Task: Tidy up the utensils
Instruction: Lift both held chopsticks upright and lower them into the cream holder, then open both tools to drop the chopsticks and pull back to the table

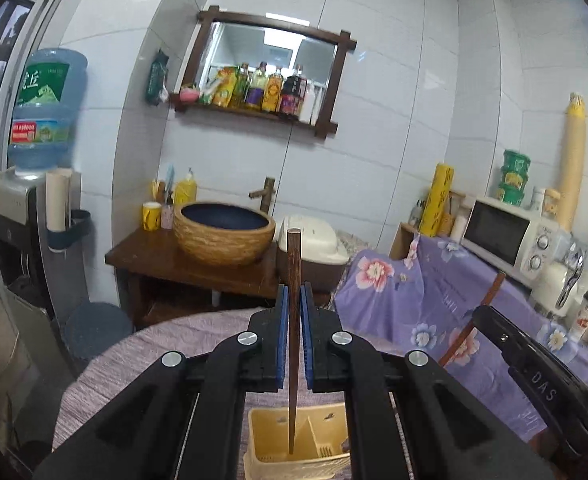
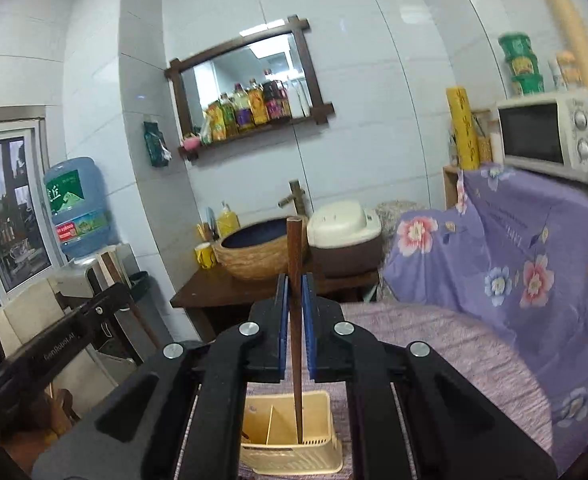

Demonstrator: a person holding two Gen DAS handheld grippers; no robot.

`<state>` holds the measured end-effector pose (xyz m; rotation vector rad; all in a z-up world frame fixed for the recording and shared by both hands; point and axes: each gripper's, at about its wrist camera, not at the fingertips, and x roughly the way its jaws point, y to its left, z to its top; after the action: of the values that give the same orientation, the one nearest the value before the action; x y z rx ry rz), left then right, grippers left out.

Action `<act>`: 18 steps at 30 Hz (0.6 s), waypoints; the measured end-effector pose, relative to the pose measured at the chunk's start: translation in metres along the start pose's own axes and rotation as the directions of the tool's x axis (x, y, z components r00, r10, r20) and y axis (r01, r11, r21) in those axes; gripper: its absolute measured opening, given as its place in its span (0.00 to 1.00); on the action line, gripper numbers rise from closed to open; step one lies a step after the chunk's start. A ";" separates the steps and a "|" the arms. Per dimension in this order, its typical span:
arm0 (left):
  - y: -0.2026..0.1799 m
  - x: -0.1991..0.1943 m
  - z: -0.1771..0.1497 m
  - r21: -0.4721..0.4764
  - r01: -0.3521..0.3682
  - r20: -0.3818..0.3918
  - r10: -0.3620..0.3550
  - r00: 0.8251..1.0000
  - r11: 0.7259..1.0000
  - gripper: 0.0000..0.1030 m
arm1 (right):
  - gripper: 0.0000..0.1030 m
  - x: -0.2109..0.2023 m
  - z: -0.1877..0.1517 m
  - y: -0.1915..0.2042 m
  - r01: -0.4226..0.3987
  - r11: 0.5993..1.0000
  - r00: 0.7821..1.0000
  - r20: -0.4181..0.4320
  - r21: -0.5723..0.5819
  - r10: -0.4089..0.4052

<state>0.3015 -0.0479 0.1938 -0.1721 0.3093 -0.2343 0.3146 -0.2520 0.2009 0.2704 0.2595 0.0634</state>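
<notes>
My left gripper point(image 1: 293, 292) is shut on a dark wooden chopstick point(image 1: 293, 264) held upright, its thin tip down inside a cream plastic utensil holder point(image 1: 266, 432) on the purple-clothed table. My right gripper point(image 2: 294, 282) is shut on a second dark wooden chopstick point(image 2: 295, 252), also upright, its tip inside the same holder point(image 2: 318, 408), in the right compartment. The right gripper point(image 1: 534, 376) with its chopstick shows at the right of the left wrist view. The left gripper point(image 2: 54, 344) shows at the left of the right wrist view.
A round table with a lilac cloth point(image 1: 142, 356) bears the holder. Behind it stand a wooden washstand with a woven basin point(image 1: 224, 236), a rice cooker point(image 1: 314, 240), a floral-covered cabinet with a microwave point(image 1: 510, 232), and a water dispenser point(image 1: 42, 120).
</notes>
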 end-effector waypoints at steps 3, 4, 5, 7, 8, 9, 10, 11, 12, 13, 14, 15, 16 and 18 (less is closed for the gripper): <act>0.000 0.012 -0.021 0.013 0.009 -0.041 -0.009 0.999 1.000 0.07 | 0.08 0.019 -0.026 -0.005 0.006 1.000 0.998 -0.070 0.017 -0.005; 0.001 0.015 -0.028 0.020 0.008 -0.054 -0.007 0.999 1.000 0.07 | 0.08 0.023 -0.033 -0.007 0.009 1.000 0.997 -0.081 0.015 -0.008; 0.002 0.017 -0.032 0.024 0.007 -0.064 -0.006 0.998 1.000 0.07 | 0.08 0.027 -0.039 -0.008 0.012 1.000 0.996 -0.092 0.014 -0.010; 0.005 0.022 -0.044 0.027 0.010 -0.095 -0.007 0.995 1.000 0.07 | 0.08 0.033 -0.048 -0.010 0.013 1.000 0.993 -0.118 0.015 -0.011; 0.006 0.025 -0.048 0.027 0.007 -0.107 -0.004 0.994 1.000 0.07 | 0.08 0.035 -0.052 -0.011 0.017 1.000 0.992 -0.123 0.012 -0.015; 0.008 0.028 -0.053 0.026 0.004 -0.117 -0.001 0.993 1.000 0.07 | 0.08 0.037 -0.055 -0.012 0.023 1.000 0.992 -0.124 0.007 -0.022; 0.010 0.031 -0.057 0.021 0.003 -0.129 -0.001 0.992 1.000 0.07 | 0.08 0.038 -0.057 -0.013 0.029 1.000 0.992 -0.127 0.001 -0.029; 0.011 0.033 -0.061 0.017 0.004 -0.141 -0.001 0.990 1.000 0.07 | 0.08 0.040 -0.059 -0.014 0.031 1.000 0.991 -0.132 0.004 -0.030; 0.013 0.036 -0.064 0.012 0.004 -0.153 -0.002 0.988 1.000 0.07 | 0.08 0.041 -0.061 -0.016 0.031 0.999 0.991 -0.131 0.010 -0.030; 0.014 0.037 -0.066 0.010 0.004 -0.162 -0.003 0.987 1.000 0.07 | 0.08 0.041 -0.061 -0.017 0.035 0.999 0.991 -0.127 0.011 -0.033; 0.014 0.039 -0.068 0.010 0.003 -0.171 -0.001 0.985 1.000 0.07 | 0.08 0.042 -0.061 -0.018 0.036 0.999 0.991 -0.126 0.010 -0.034; 0.015 0.040 -0.069 0.014 -0.001 -0.165 0.003 0.986 1.000 0.07 | 0.08 0.042 -0.061 -0.019 0.036 0.999 0.991 -0.126 0.011 -0.035; 0.014 0.040 -0.070 0.020 -0.005 -0.162 0.008 0.987 1.000 0.07 | 0.08 0.043 -0.060 -0.020 0.034 0.999 0.991 -0.127 0.012 -0.032; 0.014 0.041 -0.071 0.017 0.006 -0.167 -0.003 0.986 1.000 0.07 | 0.08 0.043 -0.060 -0.021 0.021 1.000 0.991 -0.129 0.016 -0.019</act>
<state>0.3193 -0.0542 0.1133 -0.1358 0.4733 -0.2561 0.3410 -0.2524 0.1292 0.2817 0.3910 0.0592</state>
